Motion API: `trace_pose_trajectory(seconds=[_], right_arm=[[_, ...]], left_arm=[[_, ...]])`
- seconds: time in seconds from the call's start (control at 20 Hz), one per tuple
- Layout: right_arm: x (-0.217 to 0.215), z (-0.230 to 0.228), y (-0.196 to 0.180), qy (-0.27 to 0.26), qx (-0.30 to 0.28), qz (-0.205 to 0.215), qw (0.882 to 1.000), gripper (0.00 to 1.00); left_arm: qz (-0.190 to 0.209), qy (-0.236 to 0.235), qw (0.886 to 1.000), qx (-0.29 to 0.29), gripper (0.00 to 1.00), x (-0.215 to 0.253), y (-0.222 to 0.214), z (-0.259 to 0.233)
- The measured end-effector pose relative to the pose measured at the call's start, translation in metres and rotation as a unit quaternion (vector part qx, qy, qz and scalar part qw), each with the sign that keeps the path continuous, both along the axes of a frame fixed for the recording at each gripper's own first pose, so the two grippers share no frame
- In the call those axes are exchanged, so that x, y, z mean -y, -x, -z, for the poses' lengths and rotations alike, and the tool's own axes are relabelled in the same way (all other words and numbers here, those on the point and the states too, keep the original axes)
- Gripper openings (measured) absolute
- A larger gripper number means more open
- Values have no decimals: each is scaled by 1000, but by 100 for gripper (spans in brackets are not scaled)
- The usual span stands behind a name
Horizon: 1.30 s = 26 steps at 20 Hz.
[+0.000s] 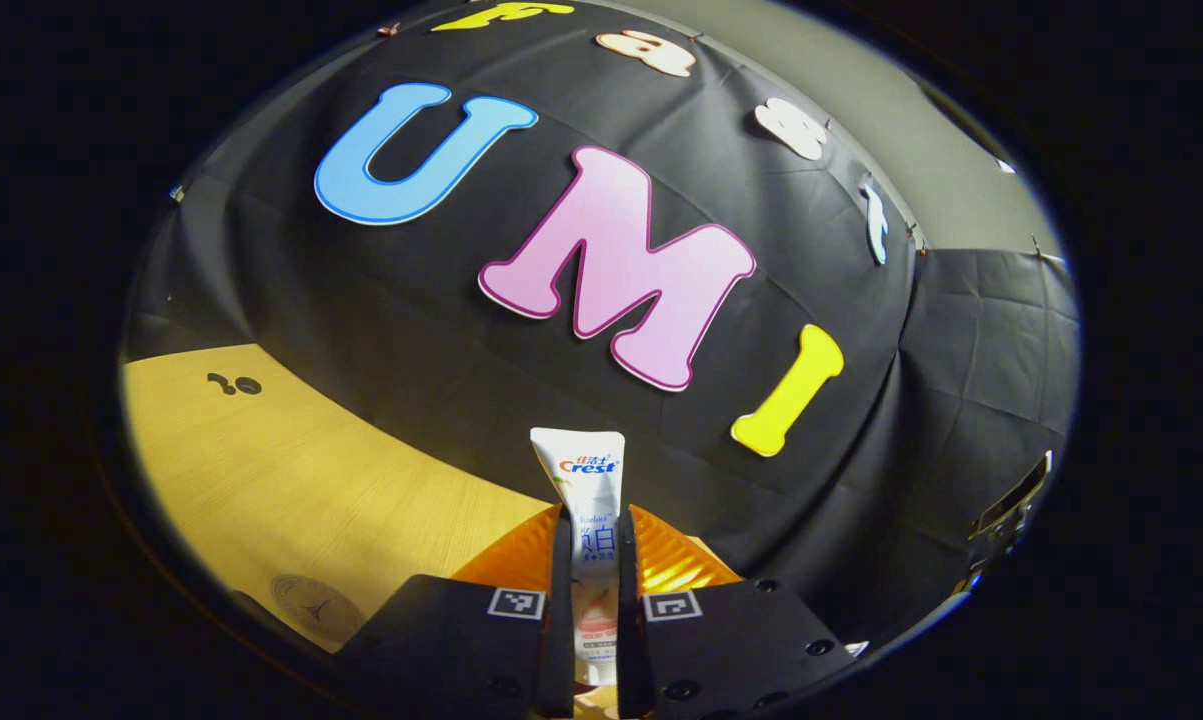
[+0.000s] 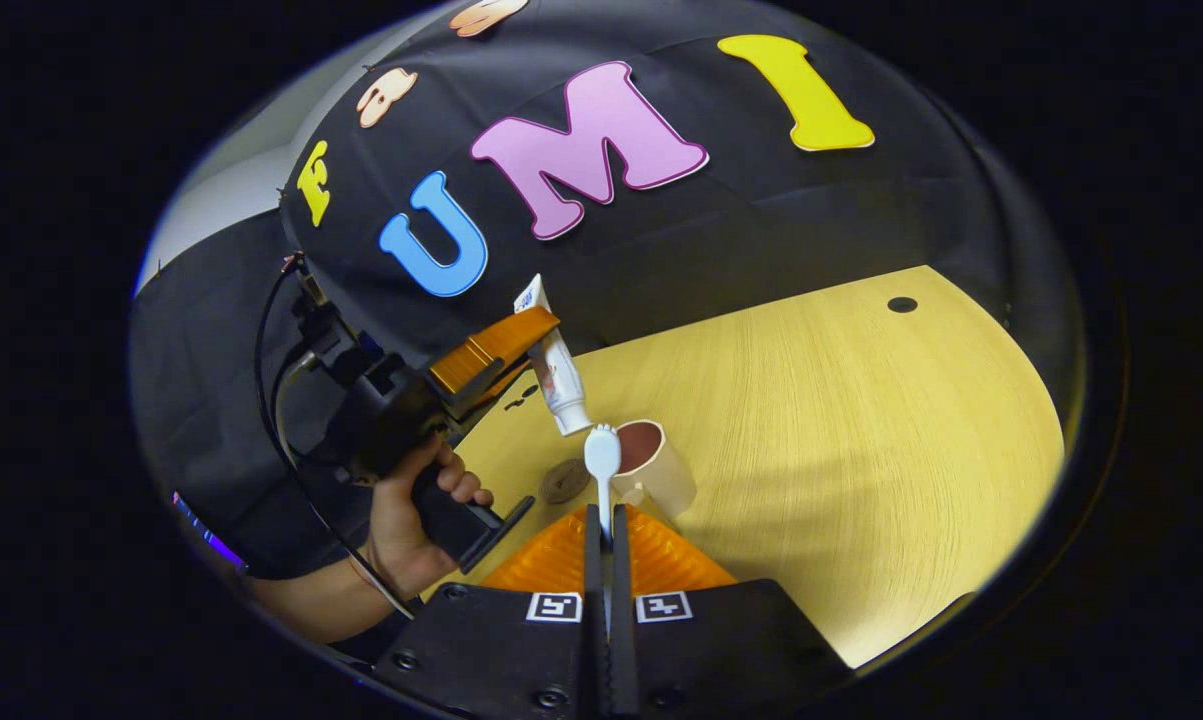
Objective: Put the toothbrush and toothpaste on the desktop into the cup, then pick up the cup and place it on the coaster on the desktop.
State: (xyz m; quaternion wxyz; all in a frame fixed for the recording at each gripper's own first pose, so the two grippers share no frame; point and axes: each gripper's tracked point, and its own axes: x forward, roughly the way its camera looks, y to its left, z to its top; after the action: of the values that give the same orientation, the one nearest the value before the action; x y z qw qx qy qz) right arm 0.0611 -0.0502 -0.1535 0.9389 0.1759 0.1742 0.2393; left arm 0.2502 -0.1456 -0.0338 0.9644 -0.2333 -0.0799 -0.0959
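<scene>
One tube of toothpaste stands upright between the two fingers of the left gripper, which are clamped on its lower half; the crimped end points to 12 o'clock in the left gripper view, against the booth wall. In that view the desk spreads from 8 to 10 o'clock, and one round coaster lies on it at about 8 o'clock, well apart from the tube. In the right gripper view the same left gripper shows farther off at about 10 o'clock, held by one hand with a cable looping behind it, and the toothpaste hangs from it cap down, tilted, its cap just above and beside the rim of the cup. One toothbrush is pinched between the two fingers of the right gripper, its head sticking up toward 12 o'clock, close in front of the cup in the picture; whether it touches the cup cannot be told. One cup stands on the desk just right of the brush head, tilted in the fisheye, its dark inside showing. The coaster lies just left of the cup, at its 9 o'clock, apart from it. A single dark hole sits in the desk at 2 o'clock.
</scene>
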Motion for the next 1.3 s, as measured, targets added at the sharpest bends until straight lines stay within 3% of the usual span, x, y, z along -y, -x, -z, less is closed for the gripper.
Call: trace_pose_trajectory(seconds=[0.55,0.6,0.65,1.0,1.05,1.1,1.25,1.3], right_arm=[[15,26,-4,-13,-18,12,1000,5],[16,27,-4,-15,-19,13,1000,5],[17,27,-5,-16,-20,15,1000,5],[18,19,-7,-38,-19,23,999,5],[18,17,-8,-42,-18,24,999,5],[18,14,-9,-46,-17,25,998,5],[19,2,-14,-60,-11,31,998,5],[20,-2,-15,-64,-7,35,997,5]], left_arm=[[-29,-30,999,-32,23,13,-15,67],[-29,-37,998,-35,19,14,-19,68],[-29,-43,998,-41,25,15,-21,70],[-1,-54,995,-86,37,31,-10,102],[2,-53,995,-84,29,32,-6,100],[4,-55,995,-83,41,33,-5,97],[4,-70,994,-82,51,33,3,91],[4,-75,994,-82,63,33,6,89]])
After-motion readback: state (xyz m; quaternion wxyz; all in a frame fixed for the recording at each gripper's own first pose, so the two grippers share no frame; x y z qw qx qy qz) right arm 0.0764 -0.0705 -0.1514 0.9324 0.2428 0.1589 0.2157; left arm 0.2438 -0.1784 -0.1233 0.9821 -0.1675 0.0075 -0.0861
